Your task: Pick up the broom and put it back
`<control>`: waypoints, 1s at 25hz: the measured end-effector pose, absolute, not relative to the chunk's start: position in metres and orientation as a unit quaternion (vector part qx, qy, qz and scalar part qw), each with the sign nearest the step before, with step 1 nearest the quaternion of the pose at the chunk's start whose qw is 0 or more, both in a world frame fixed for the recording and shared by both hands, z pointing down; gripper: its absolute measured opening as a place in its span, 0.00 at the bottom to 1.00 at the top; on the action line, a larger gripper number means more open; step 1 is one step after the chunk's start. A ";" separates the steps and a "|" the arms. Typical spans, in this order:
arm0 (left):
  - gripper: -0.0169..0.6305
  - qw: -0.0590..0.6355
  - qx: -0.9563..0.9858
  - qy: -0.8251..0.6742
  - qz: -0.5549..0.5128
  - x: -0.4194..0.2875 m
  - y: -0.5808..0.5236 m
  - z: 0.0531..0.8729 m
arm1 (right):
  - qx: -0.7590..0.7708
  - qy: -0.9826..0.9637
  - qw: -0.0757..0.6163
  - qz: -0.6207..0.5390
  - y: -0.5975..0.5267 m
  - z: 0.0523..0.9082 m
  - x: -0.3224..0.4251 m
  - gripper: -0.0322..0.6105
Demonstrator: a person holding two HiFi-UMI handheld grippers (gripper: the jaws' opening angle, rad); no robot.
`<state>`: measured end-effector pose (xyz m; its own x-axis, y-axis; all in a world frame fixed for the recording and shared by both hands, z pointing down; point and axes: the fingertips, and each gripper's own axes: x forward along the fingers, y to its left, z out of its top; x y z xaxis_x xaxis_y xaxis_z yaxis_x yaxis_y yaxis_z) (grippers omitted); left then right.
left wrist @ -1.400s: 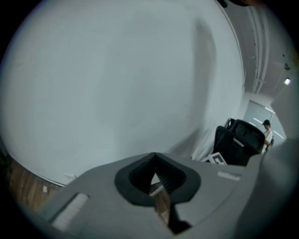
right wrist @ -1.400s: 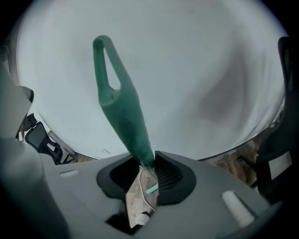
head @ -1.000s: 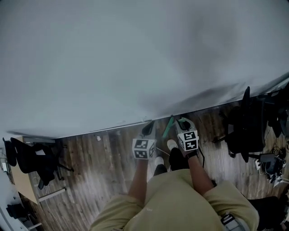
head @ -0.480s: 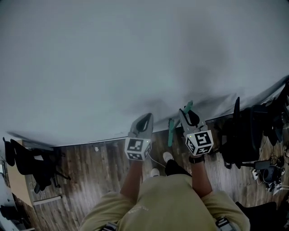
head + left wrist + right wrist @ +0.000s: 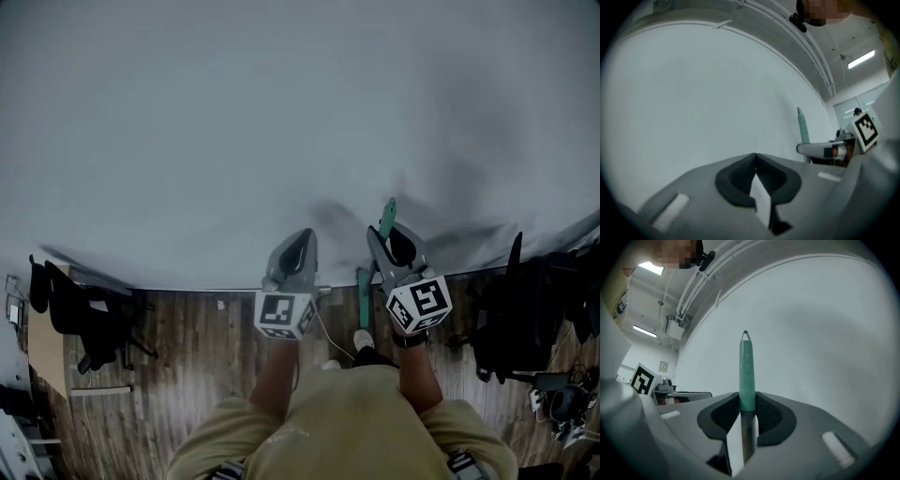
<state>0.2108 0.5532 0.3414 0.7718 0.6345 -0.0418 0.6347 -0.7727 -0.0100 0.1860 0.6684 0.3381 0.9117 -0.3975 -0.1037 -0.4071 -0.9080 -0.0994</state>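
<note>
- Right hand-held gripper [image 5: 748, 404] pinches the broom [image 5: 746, 373] between its ribbed black pads. The grip sits just under the teal handle cover, where the shaft turns dark and smooth. Its grey shell is matte and rounded.
- Left hand-held gripper [image 5: 755, 159] has its pads pressed together at the tips with nothing between them. It is held just beside the right one at much the same height, pointing at the wall.
- Wall [image 5: 281, 122]: plain, smooth, pale grey-white, filling most of the head view.
- Floor [image 5: 187, 347]: dark wood-look planks with a faint sheen, meeting the wall along a pale line.
- Person [image 5: 347, 427]: in tan clothing, standing close to the wall with both forearms stretched forward. One white shoe [image 5: 363, 339] shows on the planks.
- Office chairs: black, one at the left [image 5: 89, 323] and one at the right [image 5: 520, 309], both against the wall.
- The broom stands upright in front of the wall; whether it touches the wall I cannot tell. Its teal cover tapers to a small hanging loop at the top. A second teal stretch shows lower on the shaft in the head view, and the brush end is hidden.
- Marker cubes [image 5: 284, 314]: white with black square patterns, one on the back of each gripper.
- Light strip [image 5: 861, 58]: a bright bar on the white ceiling.
</note>
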 end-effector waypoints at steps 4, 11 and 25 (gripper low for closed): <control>0.03 0.009 0.955 0.295 -0.026 0.219 0.526 0.333 | -0.962 0.264 0.062 0.037 0.632 0.336 0.203 0.21; 0.03 0.001 0.981 0.189 -0.034 0.213 0.458 0.327 | -0.909 0.408 0.081 0.039 0.548 0.330 0.222 0.21; 0.03 -0.002 0.991 -0.126 -0.049 0.037 0.233 0.317 | -0.717 0.690 0.099 0.003 0.291 0.316 0.107 0.21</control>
